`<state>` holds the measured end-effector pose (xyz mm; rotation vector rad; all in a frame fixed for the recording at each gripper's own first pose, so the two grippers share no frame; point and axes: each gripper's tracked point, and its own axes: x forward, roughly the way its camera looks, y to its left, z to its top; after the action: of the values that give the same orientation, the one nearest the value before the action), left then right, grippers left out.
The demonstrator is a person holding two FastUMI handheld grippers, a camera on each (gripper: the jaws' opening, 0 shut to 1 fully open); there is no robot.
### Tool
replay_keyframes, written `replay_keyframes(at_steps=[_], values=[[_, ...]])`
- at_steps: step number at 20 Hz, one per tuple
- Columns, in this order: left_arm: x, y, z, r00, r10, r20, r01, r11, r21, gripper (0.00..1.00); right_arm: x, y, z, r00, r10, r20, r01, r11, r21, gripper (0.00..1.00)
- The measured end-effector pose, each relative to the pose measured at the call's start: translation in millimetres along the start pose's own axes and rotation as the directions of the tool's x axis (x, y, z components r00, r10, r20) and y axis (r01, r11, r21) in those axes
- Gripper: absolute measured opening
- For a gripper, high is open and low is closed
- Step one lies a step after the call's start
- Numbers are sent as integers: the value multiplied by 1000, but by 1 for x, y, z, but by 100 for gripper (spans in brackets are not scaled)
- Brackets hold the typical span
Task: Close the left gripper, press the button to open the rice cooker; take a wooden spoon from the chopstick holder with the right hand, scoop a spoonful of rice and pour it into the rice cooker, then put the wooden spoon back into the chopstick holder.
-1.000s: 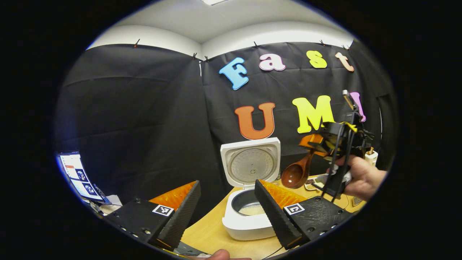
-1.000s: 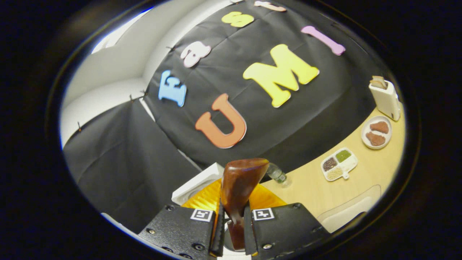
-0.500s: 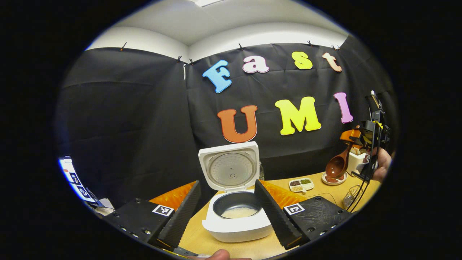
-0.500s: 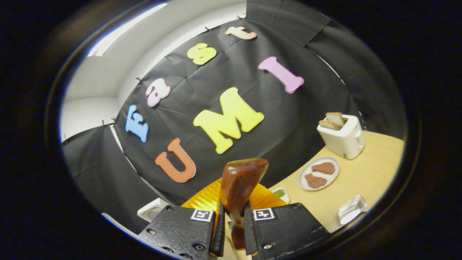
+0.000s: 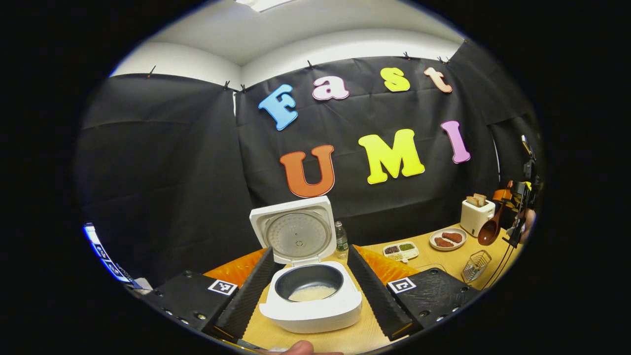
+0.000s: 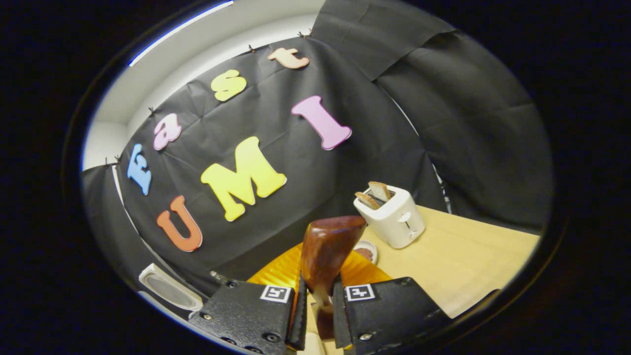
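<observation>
Left hand-held gripper: fingers spread wide, holding nothing.
Rice cooker: lid raised, rice inside.
Right hand-held gripper: clamped on wooden spoon.
Toaster: 1 o'clock of spoon.

Wooden spoon glossy, dark; rice cooker smooth white plastic; table matt light wood; basket wire metal.

Bare table lies open between the rice cooker and wire holder.
</observation>
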<state>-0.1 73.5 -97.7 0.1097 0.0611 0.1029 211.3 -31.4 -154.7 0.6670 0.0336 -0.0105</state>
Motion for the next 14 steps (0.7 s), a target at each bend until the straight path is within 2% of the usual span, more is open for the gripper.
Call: replay_keyframes(at_steps=[7, 14], values=[[0, -16, 3, 1000, -25, -3, 25, 999, 20, 95, 7, -42, -70, 994, -64, -93, 61, 997, -38, 27], [1, -16, 2, 1000, -18, -8, 18, 999, 36, 95, 12, -64, -97, 987, -101, -123, 88, 990, -106, 27]])
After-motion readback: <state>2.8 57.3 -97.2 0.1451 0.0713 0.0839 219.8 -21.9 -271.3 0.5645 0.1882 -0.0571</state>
